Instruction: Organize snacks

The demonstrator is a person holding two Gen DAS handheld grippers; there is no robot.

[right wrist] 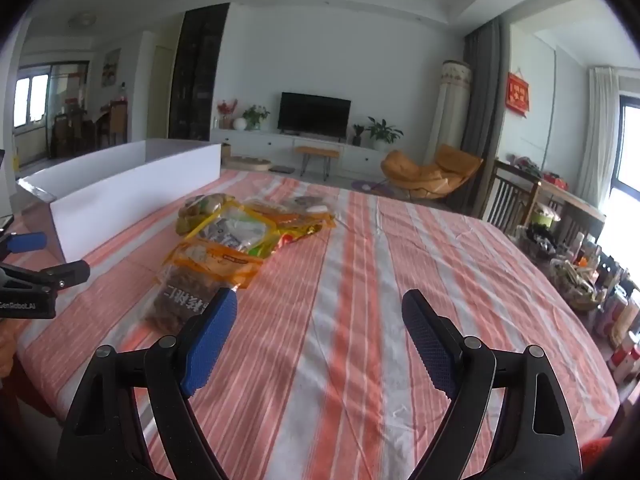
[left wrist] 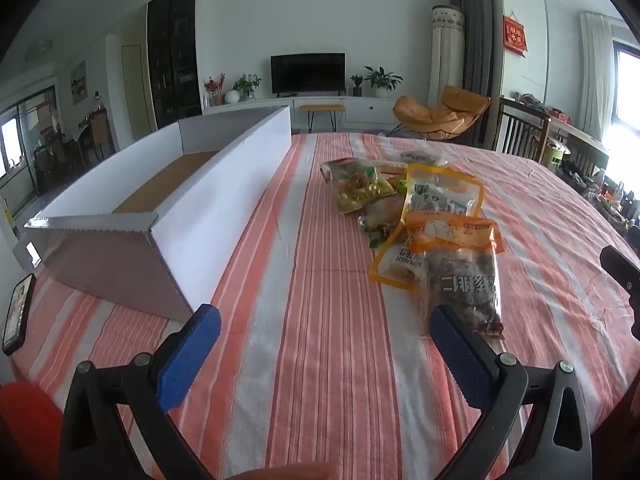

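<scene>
The worktop's cloth (left wrist: 320, 240) runs in orange-red, white and grey stripes. Left of the snack packets (left wrist: 424, 216), which are yellow, orange and clear with brown contents, the long box (left wrist: 224, 200) is white outside and cardboard-brown inside. Both grippers carry blue dimpled pads (right wrist: 210, 338) on black arms.

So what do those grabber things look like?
Each one is a black plastic fork with two fingers. The left gripper and the right gripper both wear bumpy blue pads on the inner faces, held on black arms with round silver bolts. Seen from the right wrist camera, the left one has small white lettering on its side.
</scene>
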